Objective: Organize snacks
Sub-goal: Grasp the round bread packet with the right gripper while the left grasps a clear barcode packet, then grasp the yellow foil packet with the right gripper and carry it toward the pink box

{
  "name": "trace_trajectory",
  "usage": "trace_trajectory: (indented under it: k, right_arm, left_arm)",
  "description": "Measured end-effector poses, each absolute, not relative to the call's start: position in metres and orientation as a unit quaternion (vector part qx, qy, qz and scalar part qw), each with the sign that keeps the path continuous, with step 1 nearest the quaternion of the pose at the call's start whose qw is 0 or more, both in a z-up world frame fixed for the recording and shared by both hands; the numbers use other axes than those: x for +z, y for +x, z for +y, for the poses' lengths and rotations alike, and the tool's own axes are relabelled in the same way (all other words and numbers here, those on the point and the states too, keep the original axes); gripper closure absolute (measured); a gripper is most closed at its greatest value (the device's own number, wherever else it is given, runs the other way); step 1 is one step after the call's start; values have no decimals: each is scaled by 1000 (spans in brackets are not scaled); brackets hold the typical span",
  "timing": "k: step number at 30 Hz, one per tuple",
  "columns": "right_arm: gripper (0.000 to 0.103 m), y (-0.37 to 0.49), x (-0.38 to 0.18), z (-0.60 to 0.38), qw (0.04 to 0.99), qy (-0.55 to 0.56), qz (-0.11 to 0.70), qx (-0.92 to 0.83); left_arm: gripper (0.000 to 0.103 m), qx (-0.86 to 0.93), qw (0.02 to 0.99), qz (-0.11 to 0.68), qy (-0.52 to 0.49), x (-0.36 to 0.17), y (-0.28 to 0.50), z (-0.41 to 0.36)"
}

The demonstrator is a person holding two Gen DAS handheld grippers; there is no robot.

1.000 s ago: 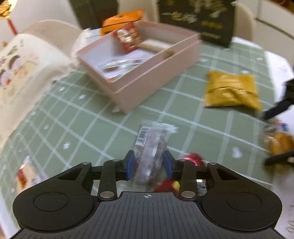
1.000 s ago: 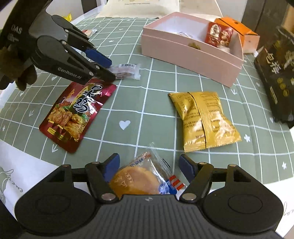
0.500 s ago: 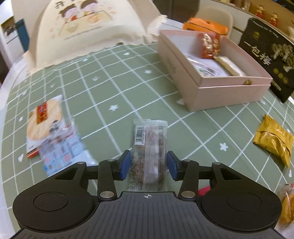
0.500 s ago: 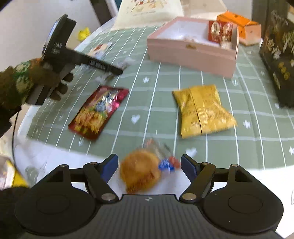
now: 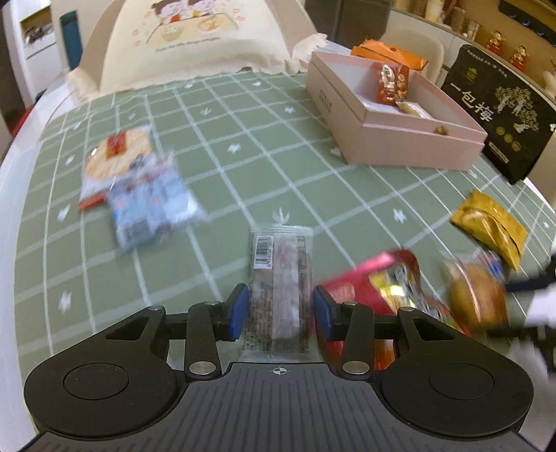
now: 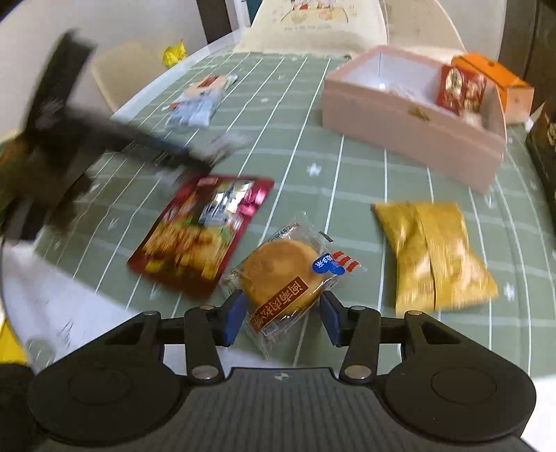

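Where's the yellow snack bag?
In the right wrist view, the yellow bag lies on the green tablecloth, right of the round cake and nearer than the pink box.

Green grid tablecloth (image 5: 264,146), cream chair w/ cartoon cover (image 5: 194,38), white wall (image 6: 132,24)

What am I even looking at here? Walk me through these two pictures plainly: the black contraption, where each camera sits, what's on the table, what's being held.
No robot: a person carries a hand-held gripper in each hand, with a camera on each looking along its two blue-padded fingers.

Left view: the left hand-held gripper is closed on a clear bar packet.

Right view: the right hand-held gripper straddles a round cake packet, apparently gripping it.

On the green checked tablecloth lie a red snack pouch, a yellow bag, a blue-white packet and an open pink box already holding some snacks.
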State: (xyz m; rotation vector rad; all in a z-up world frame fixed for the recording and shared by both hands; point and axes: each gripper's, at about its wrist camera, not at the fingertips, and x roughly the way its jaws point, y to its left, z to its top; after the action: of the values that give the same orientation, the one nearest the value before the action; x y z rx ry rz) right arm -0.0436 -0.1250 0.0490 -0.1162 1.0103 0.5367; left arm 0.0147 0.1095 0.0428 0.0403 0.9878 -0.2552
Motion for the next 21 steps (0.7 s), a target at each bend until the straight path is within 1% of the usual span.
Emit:
trace_trajectory:
  k: [1,3,4,5,6,8,12,15,16,21]
  right_arm:
    - [56,-40,52,-125,843,-55,472,251]
    - [45,-36,63,-132,858,-45,450,244]
    - [29,-33,67,-138,866,-41,440,235]
    - [20,-30,71,-144,875,-39,429,220]
    - [19,-24,73,-150,888,-39,417,192]
    - [19,-12,69,-160,895,-42,418,150]
    - [19,19,45,-178,880,-15,462,104]
    - [19,30,33,-177,874,-14,477,98]
    - [18,33,31,-176,872,-15,480,99]
    - [14,34,27,-159,877,-26,470,93]
  left_arm:
    - [57,-117,872,476,14,44,7,111]
    - [57,-107,870,481,-2,45,-9,114]
    - [57,-105,870,482,-9,46,-16,114]
    - [57,-104,869,483,-14,46,-22,114]
    - [57,-105,868,485,-17,46,-26,112]
    - [57,-109,865,490,-20,47,-31,107]
    - [56,-99,861,498,-26,48,-32,99]
    - [56,-92,860,500,-31,48,-26,96]
    - [56,-90,860,502,-30,48,-24,95]
    - [55,-85,862,499,-32,47,-16,91]
